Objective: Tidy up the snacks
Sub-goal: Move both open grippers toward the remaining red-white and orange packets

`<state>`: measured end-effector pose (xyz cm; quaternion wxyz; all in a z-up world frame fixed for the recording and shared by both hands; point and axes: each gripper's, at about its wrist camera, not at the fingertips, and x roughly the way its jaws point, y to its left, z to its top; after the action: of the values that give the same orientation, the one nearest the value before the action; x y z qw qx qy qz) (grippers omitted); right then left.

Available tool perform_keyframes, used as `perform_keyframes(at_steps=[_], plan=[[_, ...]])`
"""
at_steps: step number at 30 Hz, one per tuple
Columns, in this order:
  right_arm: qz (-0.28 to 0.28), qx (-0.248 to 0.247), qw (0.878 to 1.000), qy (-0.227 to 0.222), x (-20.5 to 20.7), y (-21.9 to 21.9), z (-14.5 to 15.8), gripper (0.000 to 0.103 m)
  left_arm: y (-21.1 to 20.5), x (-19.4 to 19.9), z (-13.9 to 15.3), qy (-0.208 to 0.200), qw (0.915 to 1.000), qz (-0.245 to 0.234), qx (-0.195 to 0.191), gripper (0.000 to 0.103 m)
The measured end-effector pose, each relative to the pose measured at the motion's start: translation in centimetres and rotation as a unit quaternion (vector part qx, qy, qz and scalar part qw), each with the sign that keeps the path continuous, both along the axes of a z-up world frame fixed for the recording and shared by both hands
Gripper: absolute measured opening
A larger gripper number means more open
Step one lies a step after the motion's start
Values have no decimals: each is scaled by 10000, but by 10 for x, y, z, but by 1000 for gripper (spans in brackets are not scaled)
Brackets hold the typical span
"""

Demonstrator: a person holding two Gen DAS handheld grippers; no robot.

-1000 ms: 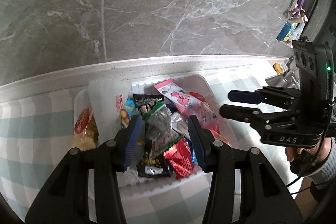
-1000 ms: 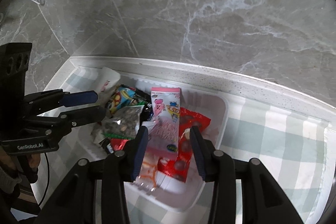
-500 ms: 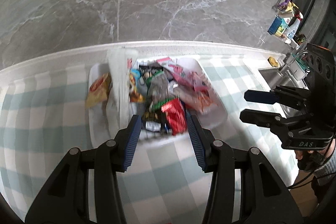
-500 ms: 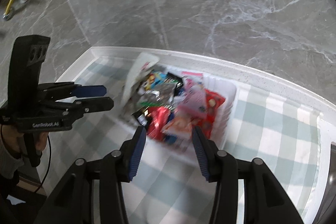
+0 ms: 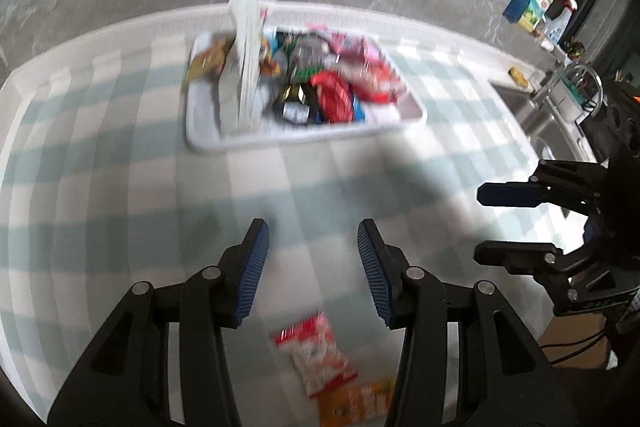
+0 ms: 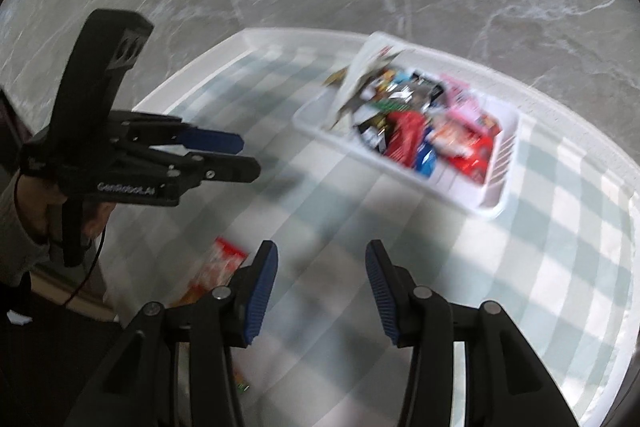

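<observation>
— Where are the snacks?
— Heaped in the white plastic tray [image 5: 256,141] on the checked tabletop [image 5: 120,187].
— The claws?
— Left claw [image 5: 313,241] and right claw [image 6: 322,263] both gape, empty.

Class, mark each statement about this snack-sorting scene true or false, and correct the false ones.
1. The white bin holds many snack packets. True.
2. The left gripper grips a packet. False: its jaws are apart with nothing between them.
3. A red-and-white packet lies on the checked cloth, outside the bin. True.
4. The right gripper is inside the bin. False: it is above the cloth, short of the bin.
</observation>
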<state>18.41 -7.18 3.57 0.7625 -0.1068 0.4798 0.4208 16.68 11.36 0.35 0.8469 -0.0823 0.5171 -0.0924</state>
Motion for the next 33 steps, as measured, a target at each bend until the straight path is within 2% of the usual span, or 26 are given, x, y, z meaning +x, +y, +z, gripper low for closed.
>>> perform_keyframes(at_steps=[12,22,33], plan=[[1064,-279,9937,200,-71,21,-33,49,-1,-63,-47,632,9978,217,-21,44],[1750,-535,9830,148,-111,40,-58,49,-11,-80,-66,850,9963,131,-14,44],[2086,-918,9736,-138,-125,55,-76,50,-21,-80,-79,942,9956,3,13,45]])
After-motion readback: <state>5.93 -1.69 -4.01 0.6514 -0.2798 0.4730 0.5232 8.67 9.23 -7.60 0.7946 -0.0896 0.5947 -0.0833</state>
